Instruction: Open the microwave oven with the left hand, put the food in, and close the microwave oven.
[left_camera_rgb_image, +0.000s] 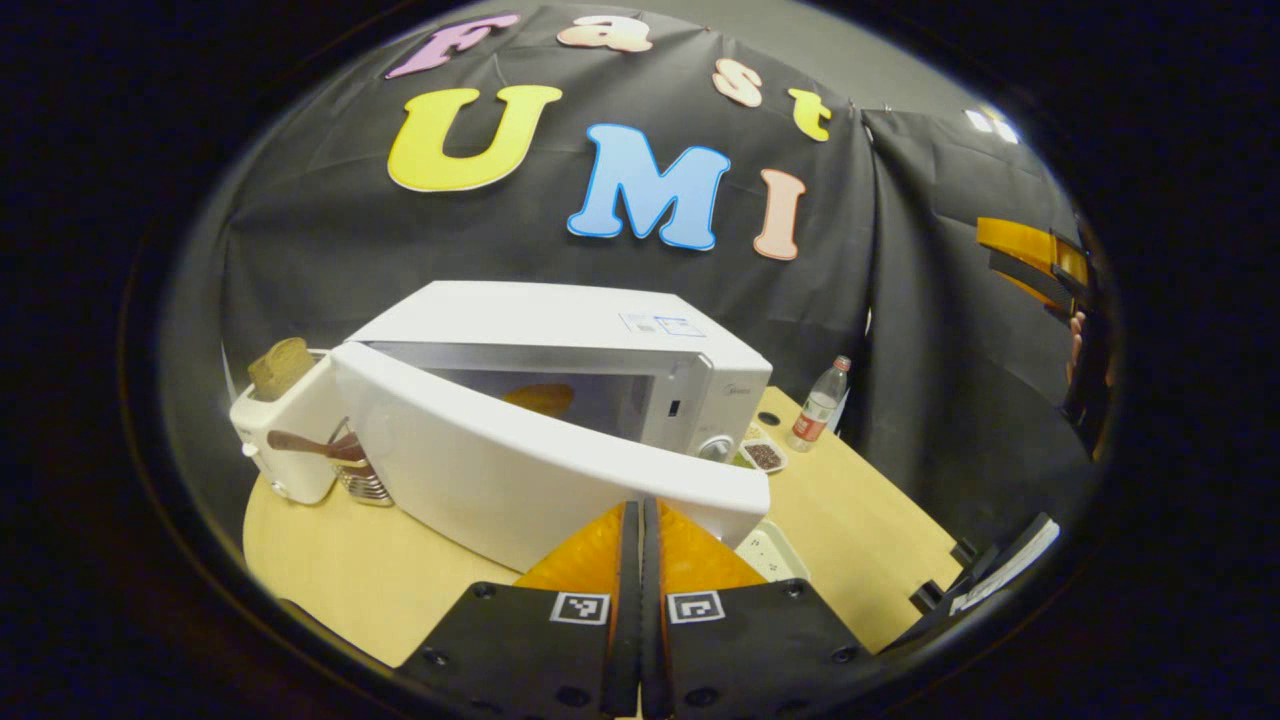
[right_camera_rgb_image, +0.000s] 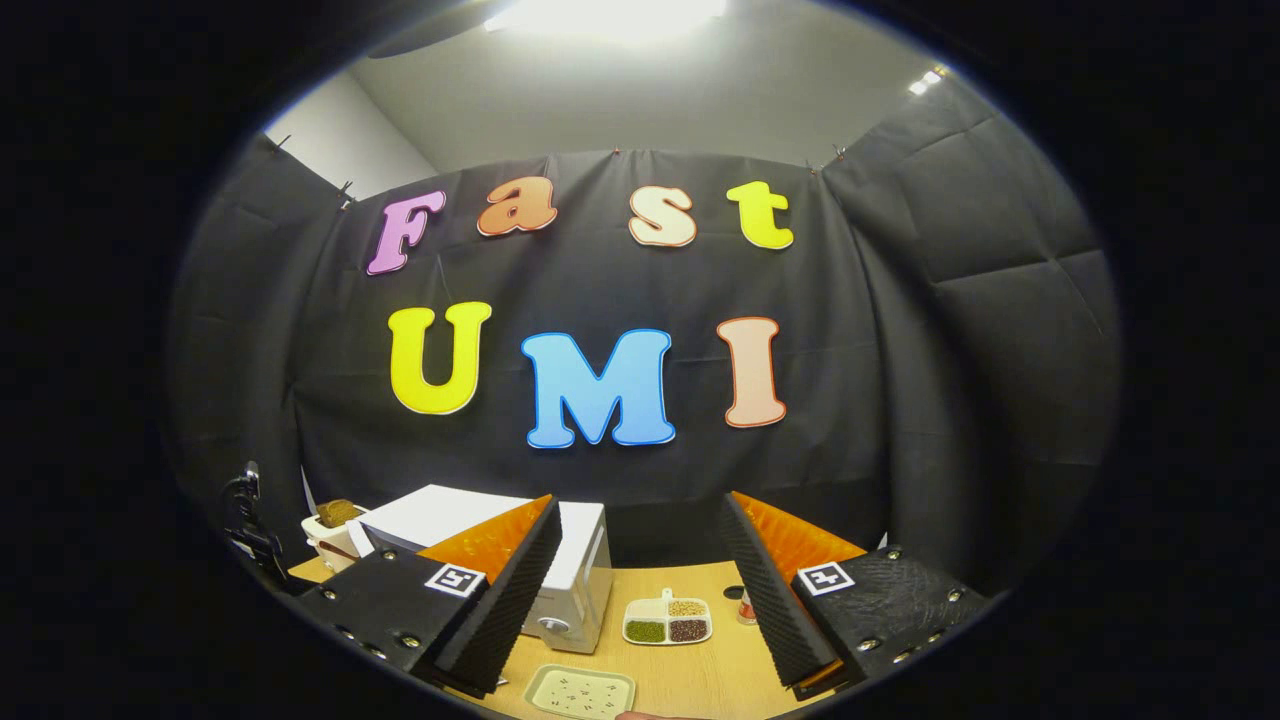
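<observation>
One microwave (left_camera_rgb_image: 560, 400) is seen on the counter (left_camera_rgb_image: 860, 520), door (left_camera_rgb_image: 520, 480) swung partly open; an orange-yellow food item (left_camera_rgb_image: 540, 398) is visible inside. A toaster (left_camera_rgb_image: 285, 430) at 9 o'clock of it holds one bread slice (left_camera_rgb_image: 280, 365); a metal cup (left_camera_rgb_image: 362, 478) holds a wooden utensil (left_camera_rgb_image: 305, 444). One bottle (left_camera_rgb_image: 820, 405) stands at 3 o'clock. Left gripper (left_camera_rgb_image: 641, 520): fingers pressed together, nothing held, tips against the door edge. Right gripper (right_camera_rgb_image: 640, 560): spread wide, nothing held. Seen in right gripper view: a three-compartment dish (right_camera_rgb_image: 667, 620) of grains, one speckled tray (right_camera_rgb_image: 580, 692).
</observation>
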